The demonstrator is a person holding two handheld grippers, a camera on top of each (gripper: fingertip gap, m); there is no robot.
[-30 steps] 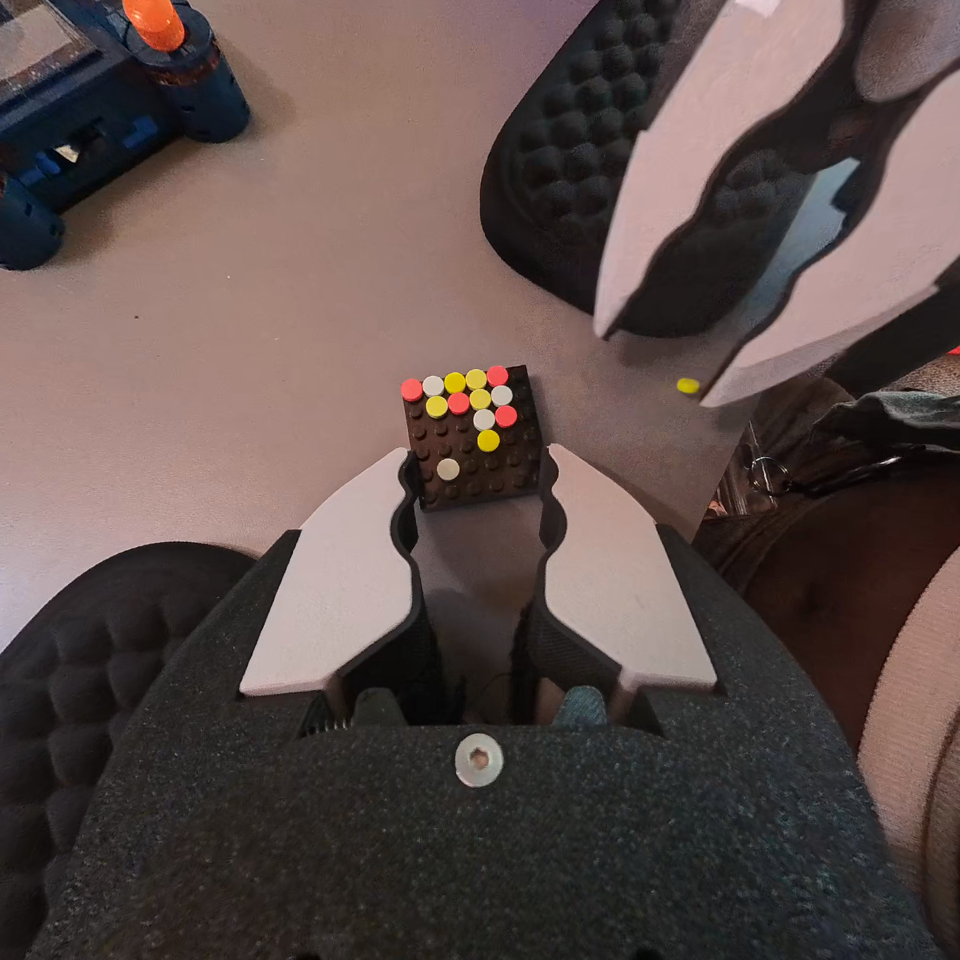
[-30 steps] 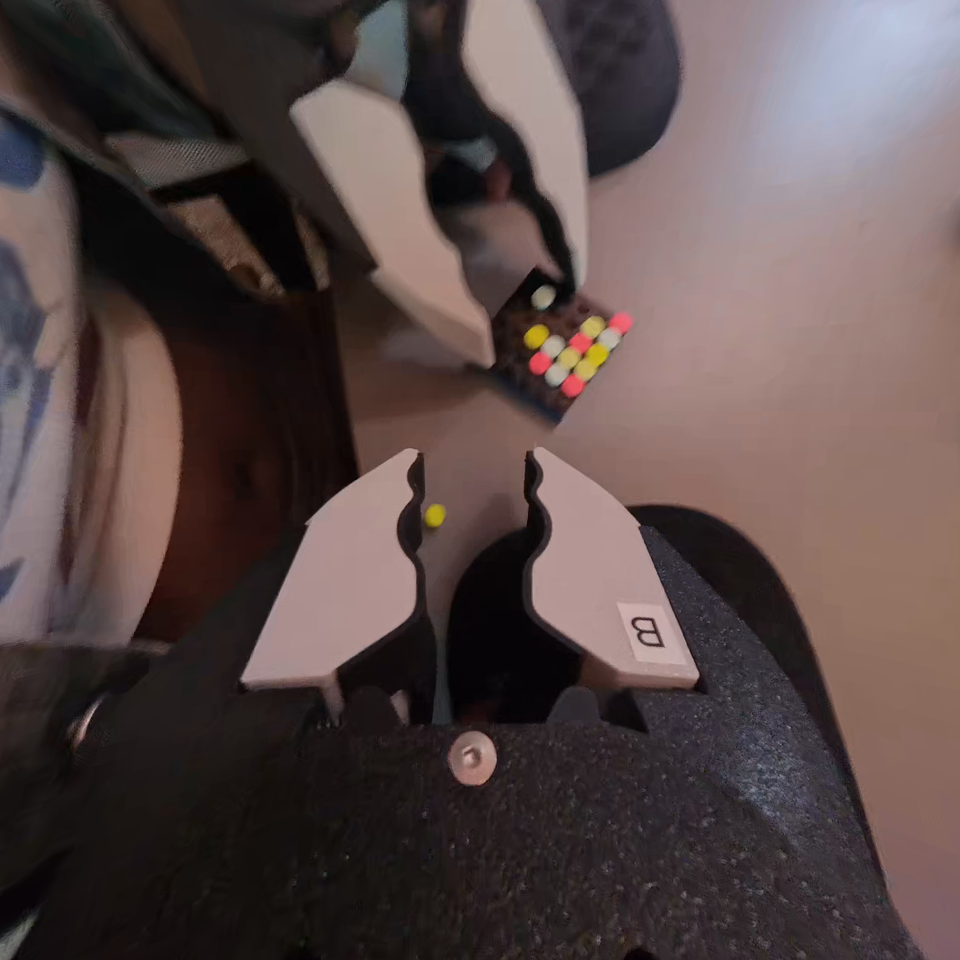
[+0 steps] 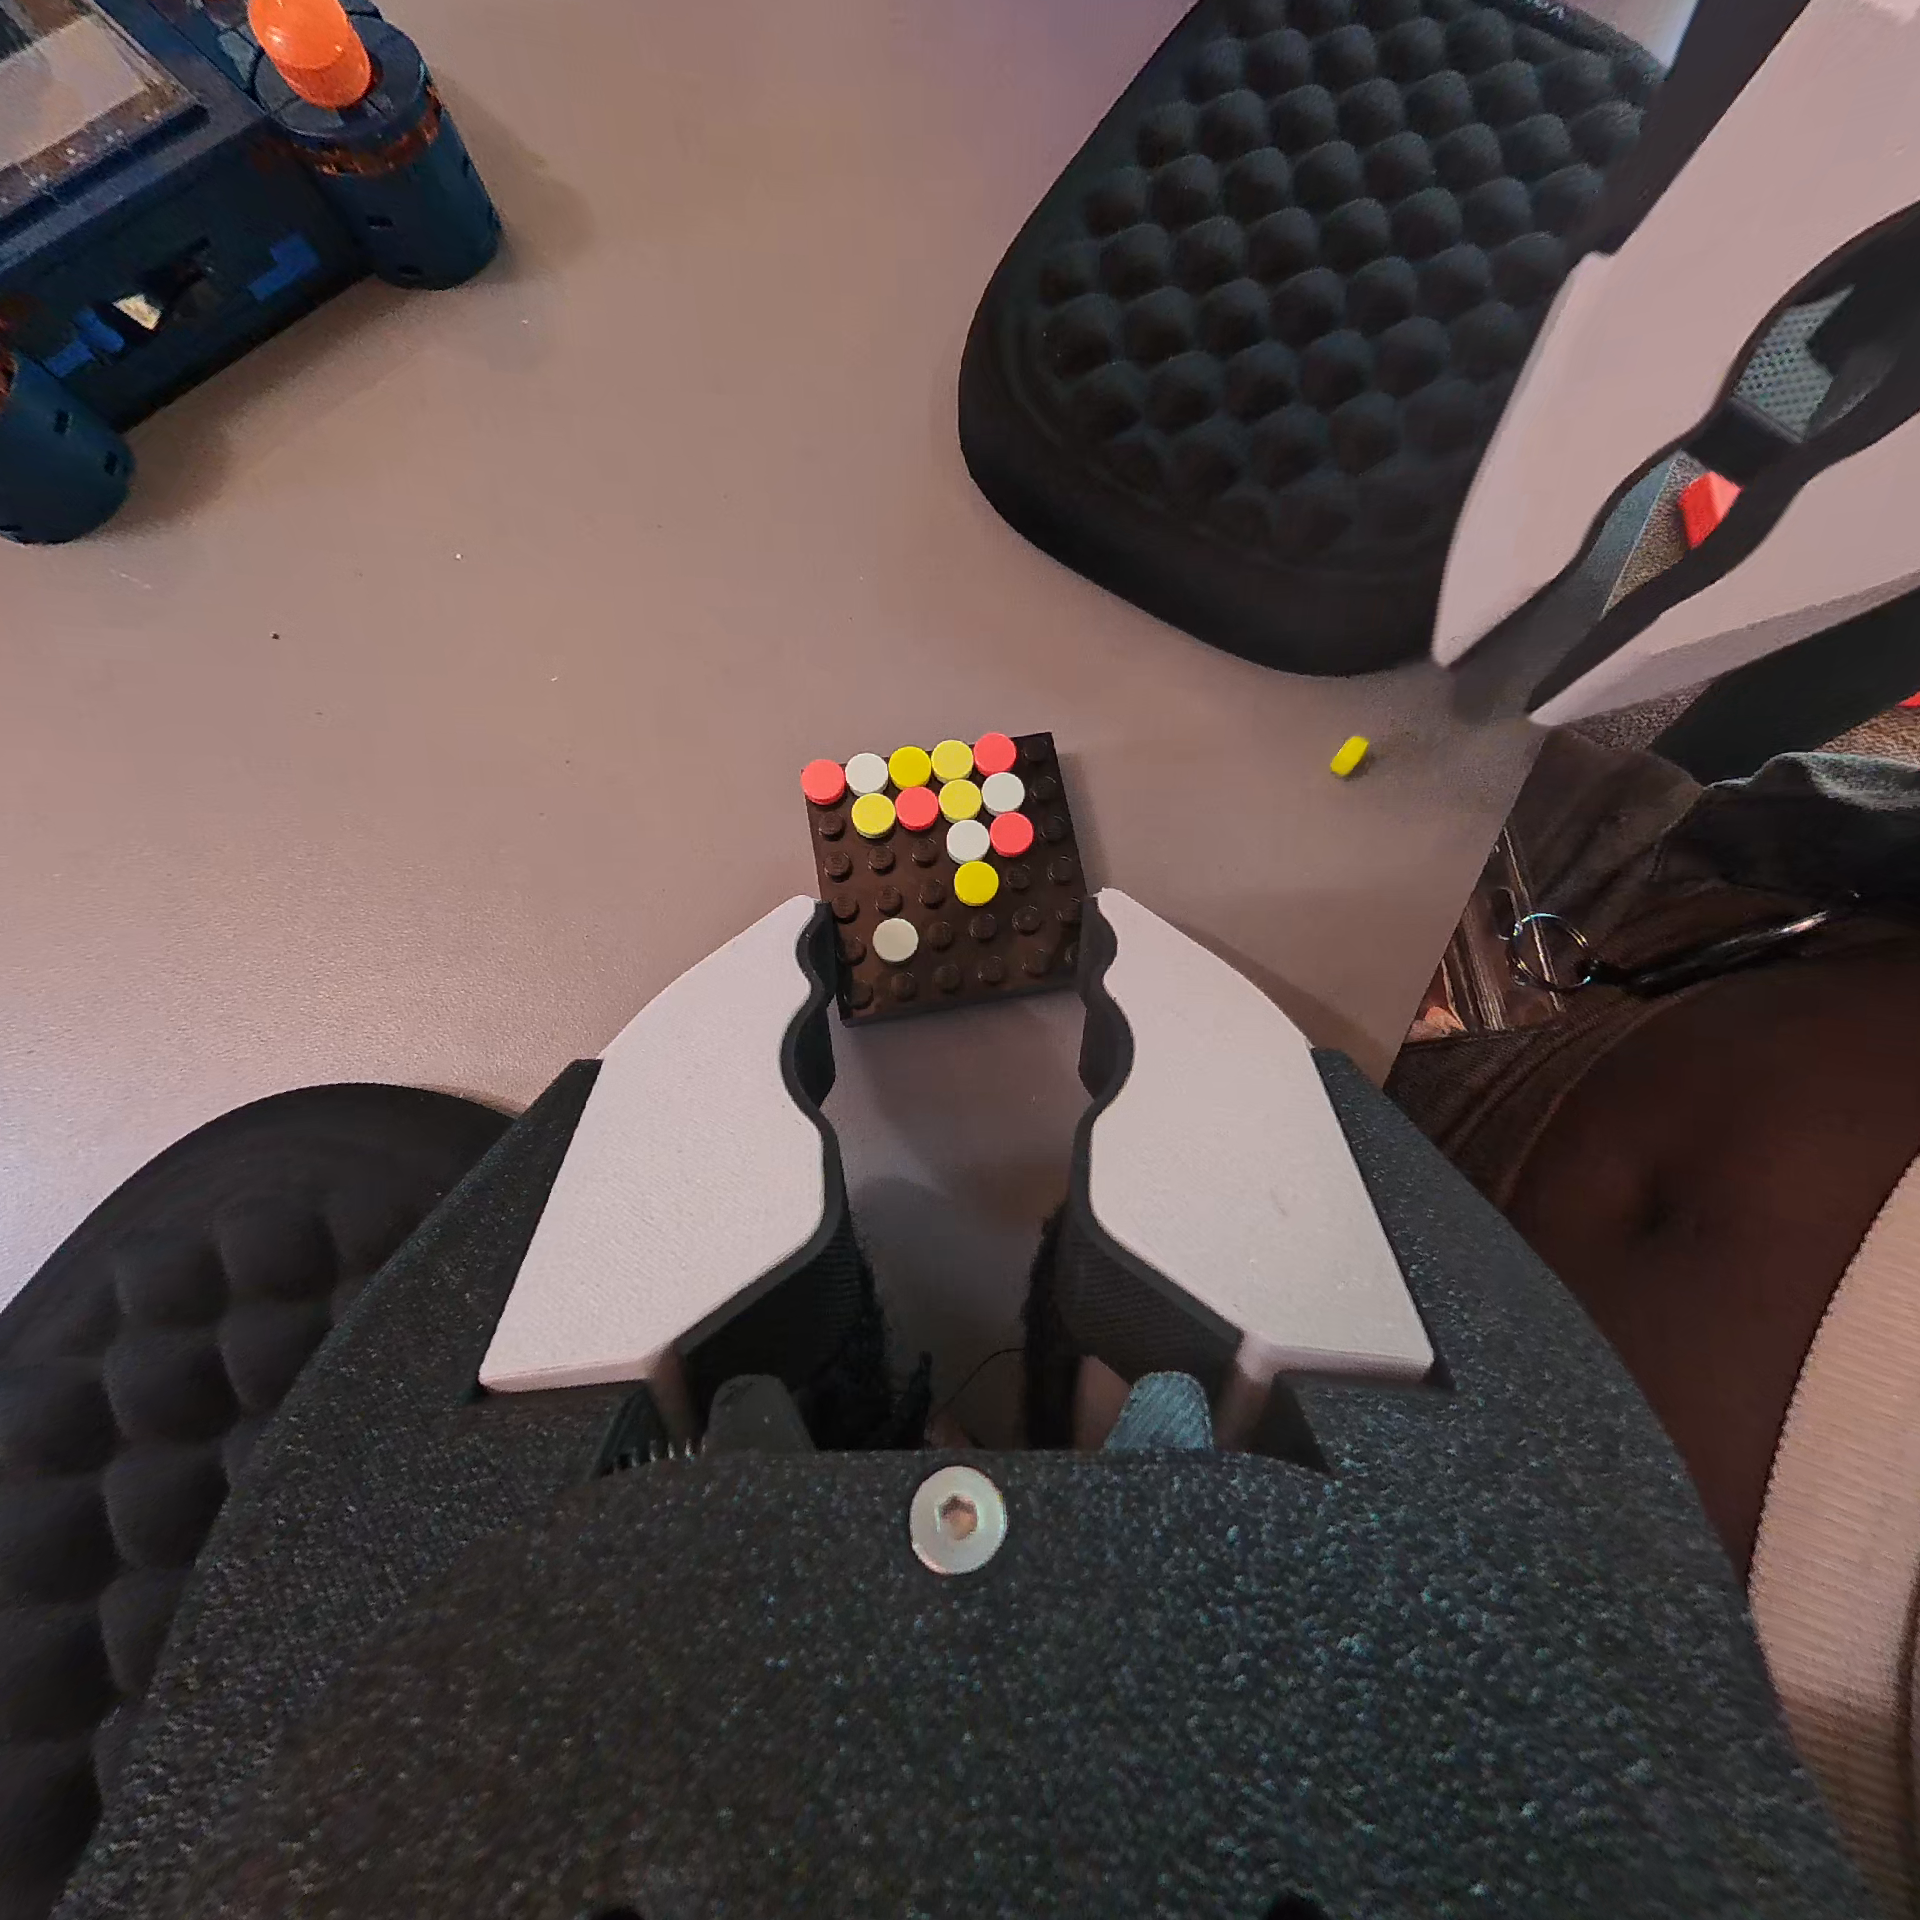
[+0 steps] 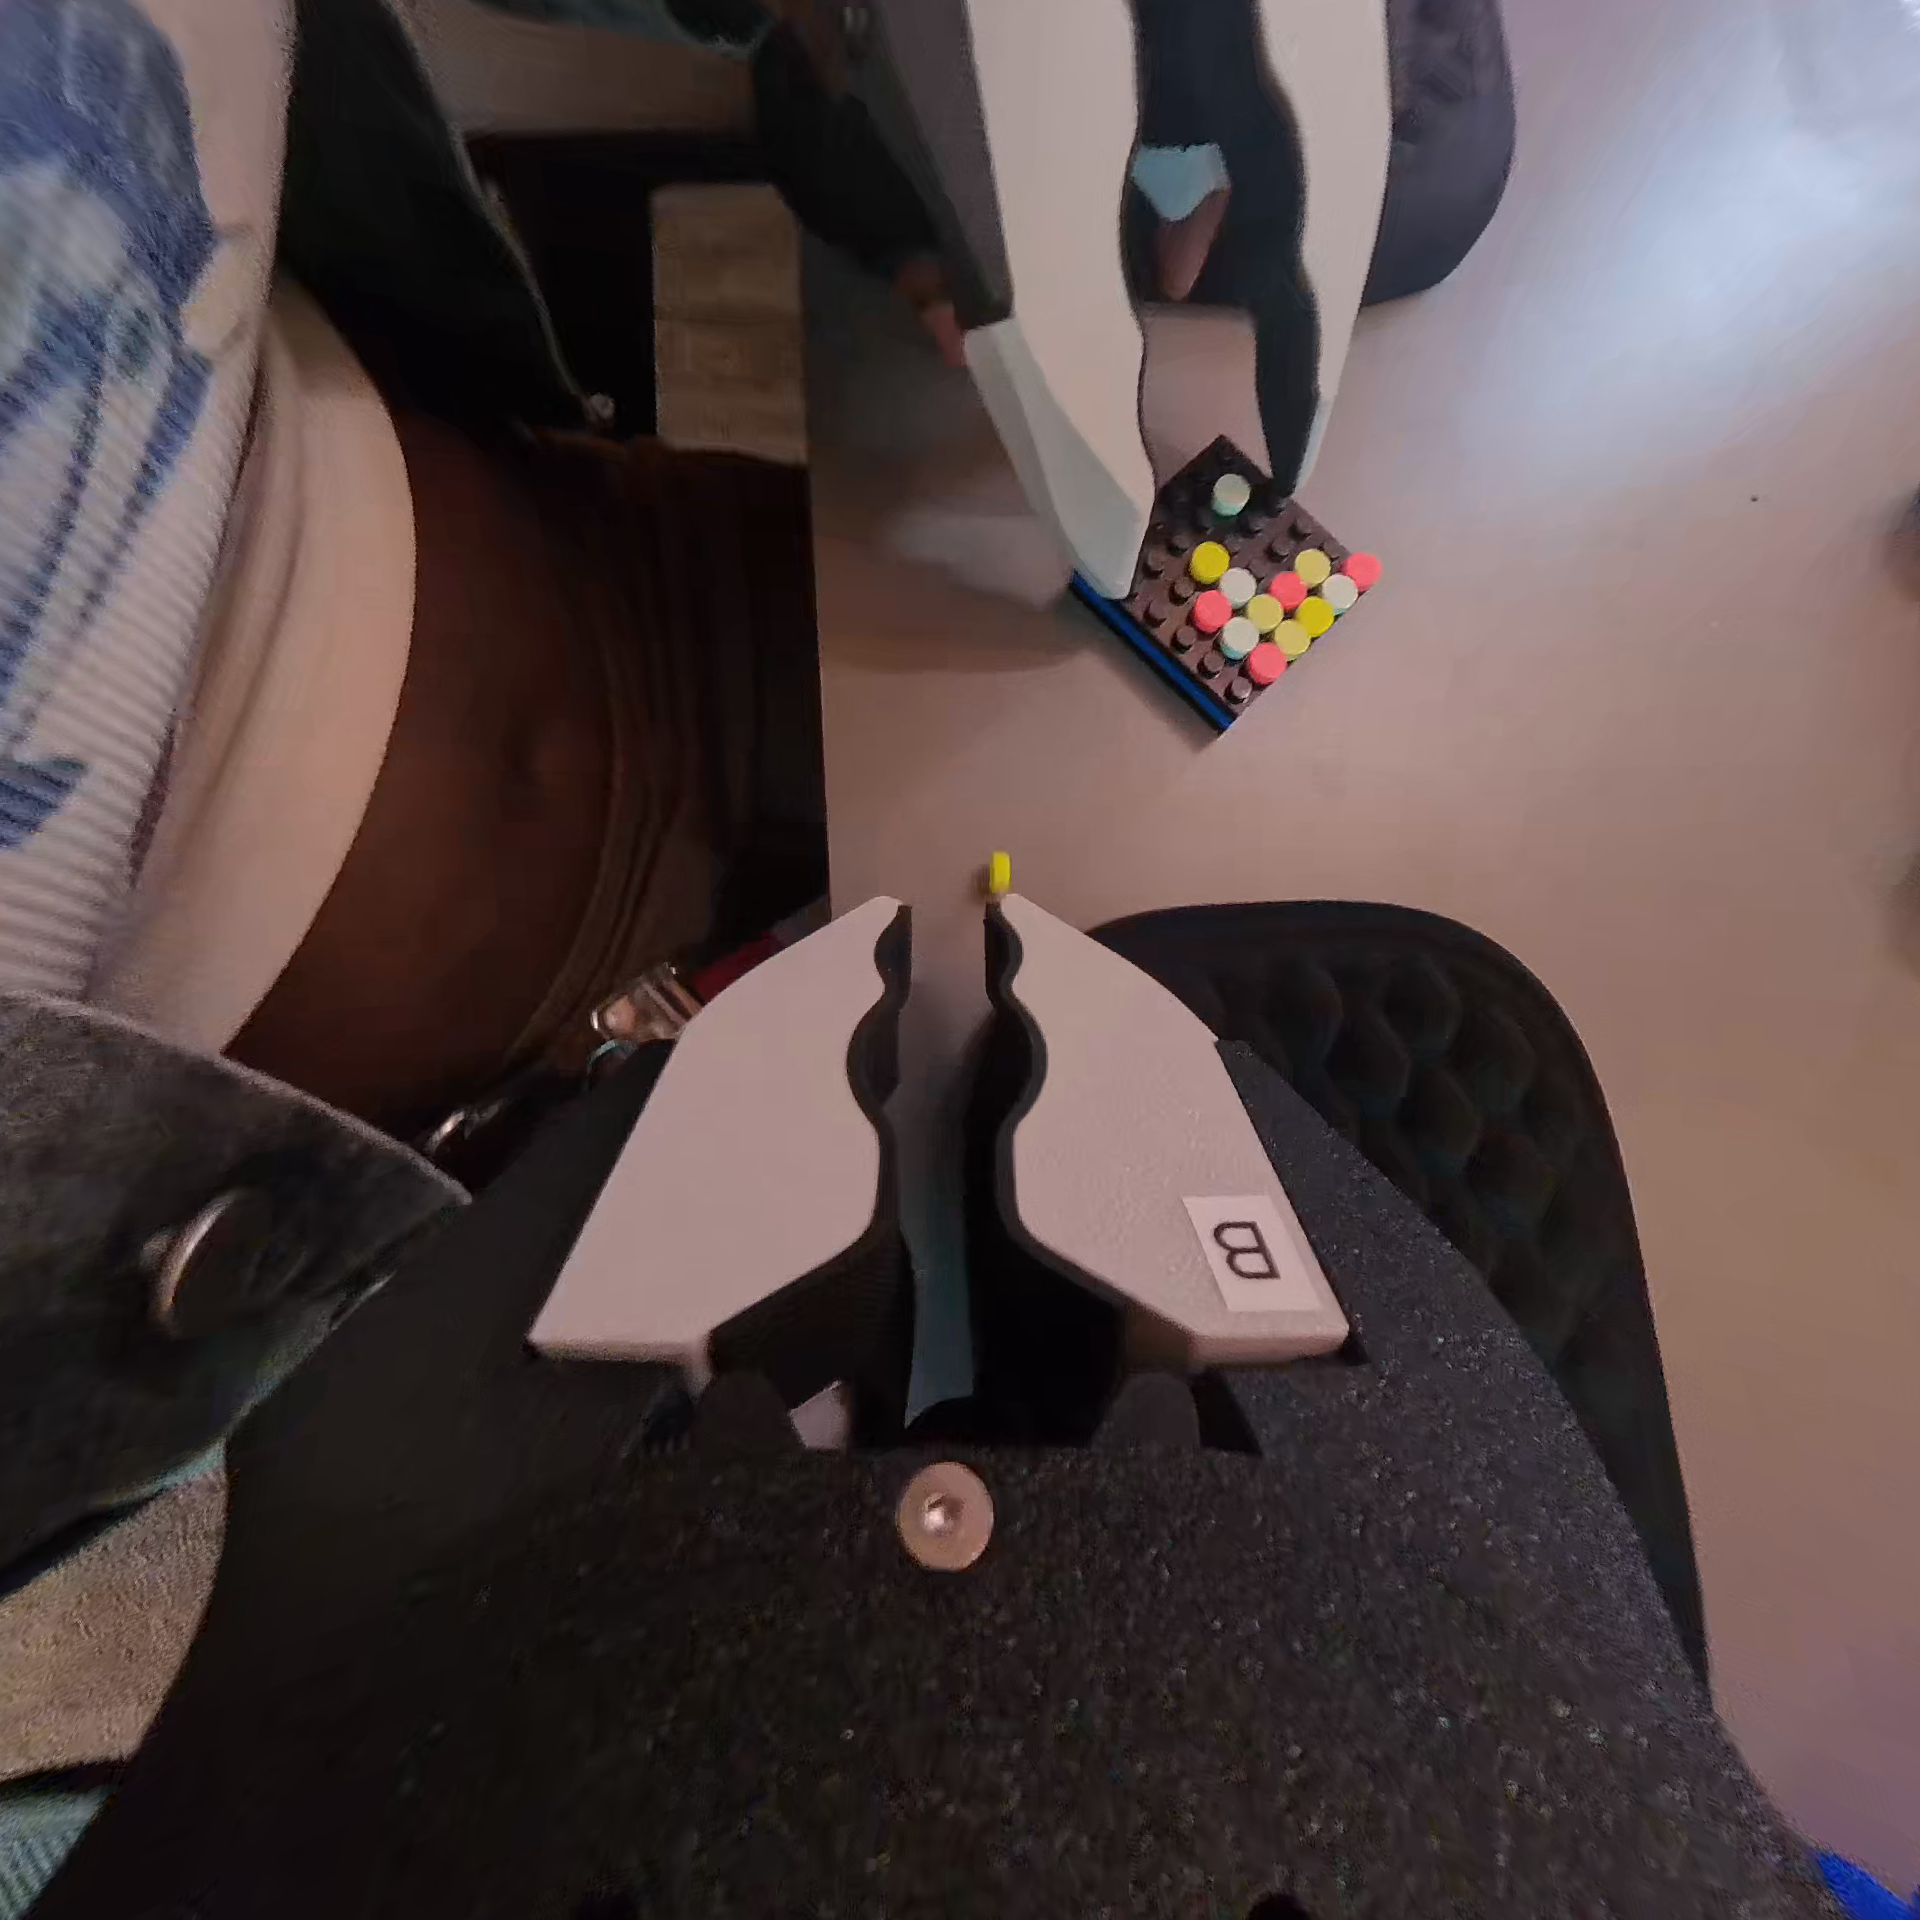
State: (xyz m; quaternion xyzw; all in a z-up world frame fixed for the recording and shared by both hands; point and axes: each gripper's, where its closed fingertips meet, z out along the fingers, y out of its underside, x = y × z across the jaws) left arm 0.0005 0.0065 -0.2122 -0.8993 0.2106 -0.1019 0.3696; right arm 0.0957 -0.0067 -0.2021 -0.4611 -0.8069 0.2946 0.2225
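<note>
A dark studded square plate (image 3: 966,935) lies on the table with several red, yellow and white round tiles (image 3: 914,790) pressed on its far half. My left gripper (image 3: 961,925) is shut on the plate's near edge, one finger at each side. It also shows in the right wrist view (image 4: 1195,509), on the plate (image 4: 1195,634). A loose yellow round tile (image 4: 1000,871) stands on the table just past my right gripper (image 4: 948,912). The right gripper's jaws are a narrow gap apart and empty. From the left wrist view it (image 3: 1491,686) hovers up-right of the tile (image 3: 1349,755).
A dark blue brick model with an orange top (image 3: 208,208) stands far left. A black dimpled pad (image 3: 1278,312) lies at the back right, another (image 3: 156,1351) near left. The table edge and a person's lap (image 3: 1662,1143) are close on the right.
My right gripper's jaws have narrowed and it has drawn back, so the yellow tile now sits past the fingertips instead of between them. The left gripper and the plate have not moved.
</note>
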